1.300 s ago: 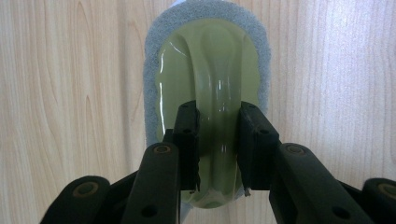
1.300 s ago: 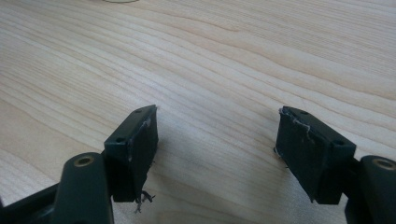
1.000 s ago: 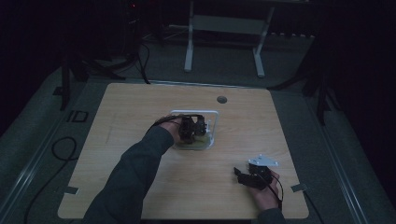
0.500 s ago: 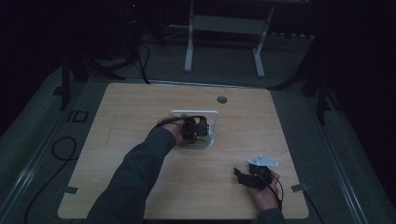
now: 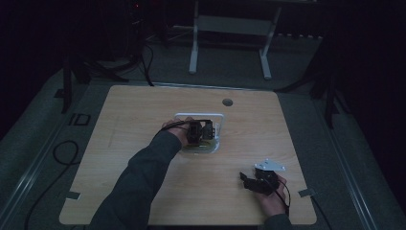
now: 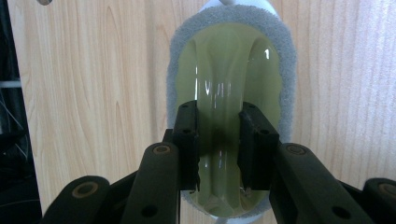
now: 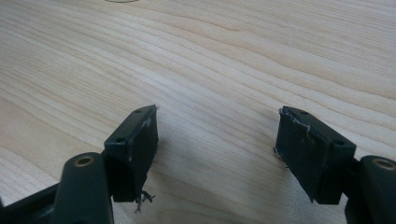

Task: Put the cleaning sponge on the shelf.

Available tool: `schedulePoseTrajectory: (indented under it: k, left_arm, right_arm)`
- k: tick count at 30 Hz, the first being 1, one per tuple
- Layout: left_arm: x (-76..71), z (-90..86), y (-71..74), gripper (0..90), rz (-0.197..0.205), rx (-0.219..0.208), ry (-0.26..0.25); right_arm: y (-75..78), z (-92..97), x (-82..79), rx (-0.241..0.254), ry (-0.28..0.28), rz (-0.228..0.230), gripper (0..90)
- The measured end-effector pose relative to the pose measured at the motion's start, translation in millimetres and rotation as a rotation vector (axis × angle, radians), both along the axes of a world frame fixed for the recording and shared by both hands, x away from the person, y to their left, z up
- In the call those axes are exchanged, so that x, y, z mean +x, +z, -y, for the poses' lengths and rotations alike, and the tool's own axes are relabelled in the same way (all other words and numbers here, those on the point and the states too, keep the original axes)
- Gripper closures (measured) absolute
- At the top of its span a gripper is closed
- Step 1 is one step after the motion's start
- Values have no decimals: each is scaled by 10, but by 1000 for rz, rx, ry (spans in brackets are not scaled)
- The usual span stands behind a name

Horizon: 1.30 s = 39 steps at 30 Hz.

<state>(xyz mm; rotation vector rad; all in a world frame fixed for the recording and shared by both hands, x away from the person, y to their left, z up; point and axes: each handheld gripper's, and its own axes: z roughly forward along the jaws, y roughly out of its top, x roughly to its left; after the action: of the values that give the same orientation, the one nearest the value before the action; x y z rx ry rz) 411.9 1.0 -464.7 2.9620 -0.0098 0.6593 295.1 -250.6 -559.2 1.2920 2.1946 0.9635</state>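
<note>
An oval pad (image 6: pixel 280 60) with a fuzzy grey rim and a glossy yellow-green moulded grip (image 6: pixel 224 56) lies on the wooden table (image 6: pixel 93 70), partly over something white. My left gripper (image 6: pixel 218 109) points down at it, and its two black jaws stand on either side of the grip's raised middle ridge, pressing against it. From the high view, the left gripper (image 5: pixel 200 132) is over the pad (image 5: pixel 203 145) at the front edge of a white tray (image 5: pixel 198 116). My right gripper (image 7: pixel 217 116) is open above bare wood, resting near the table's front right (image 5: pixel 249 181).
A round cable hole (image 5: pixel 227 102) sits near the table's far edge. Grey tape tabs mark the front corners (image 5: pixel 72 195). A cable (image 5: pixel 62 153) lies on the floor at the left, and a white stand (image 5: pixel 230 28) is behind the table.
</note>
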Motion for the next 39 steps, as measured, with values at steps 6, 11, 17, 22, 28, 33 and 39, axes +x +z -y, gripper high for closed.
schedulePoseTrajectory:
  k: [6,11,17,22,28,33,39]
  left_arm:
    - [22,3,-8,713,7,1,4]
    - [16,-8,-7,693,5,6,0]
    - [-1,-37,33,636,-12,-19,18]
    - [-40,-42,83,629,-6,-28,18]
    - [-104,-72,161,617,7,-52,26]
    - [-186,-122,268,622,15,-82,46]
    - [-322,-228,459,635,2,-156,68]
  right_arm:
    - [0,0,0,0,0,0,290]
    - [0,0,-1,0,0,0,291]
    - [0,0,-3,0,1,1,290]
    - [0,0,-4,1,0,0,290]
    - [0,0,-5,0,1,0,290]
    - [-1,1,-4,-1,1,2,290]
    - [-1,0,-5,0,1,2,290]
